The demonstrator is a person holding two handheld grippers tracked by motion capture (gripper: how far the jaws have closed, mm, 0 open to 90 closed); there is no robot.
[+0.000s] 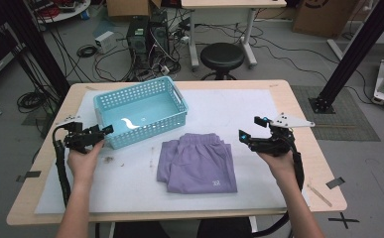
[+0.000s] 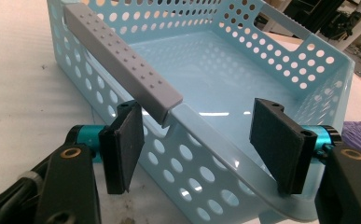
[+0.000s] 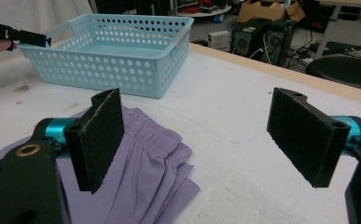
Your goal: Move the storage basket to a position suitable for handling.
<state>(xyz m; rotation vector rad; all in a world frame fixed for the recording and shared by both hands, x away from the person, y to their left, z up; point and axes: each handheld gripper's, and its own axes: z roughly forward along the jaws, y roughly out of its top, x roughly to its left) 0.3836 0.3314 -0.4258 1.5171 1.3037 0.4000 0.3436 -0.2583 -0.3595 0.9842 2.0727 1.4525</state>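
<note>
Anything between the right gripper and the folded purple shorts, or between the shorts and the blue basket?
Nothing visible. The right gripper, jaws open, hangs just right of the purple shorts with bare mat between. The basket sits just up-left, empty; the left gripper is at its near-left corner.

left gripper [image 1: 101, 135]: fingers apart | right gripper [image 1: 251, 128]: fingers wide apart

basket [image 2: 262, 70] near corner cut off by bottom edge | shorts [image 3: 141, 172] cut off at bottom edge
</note>
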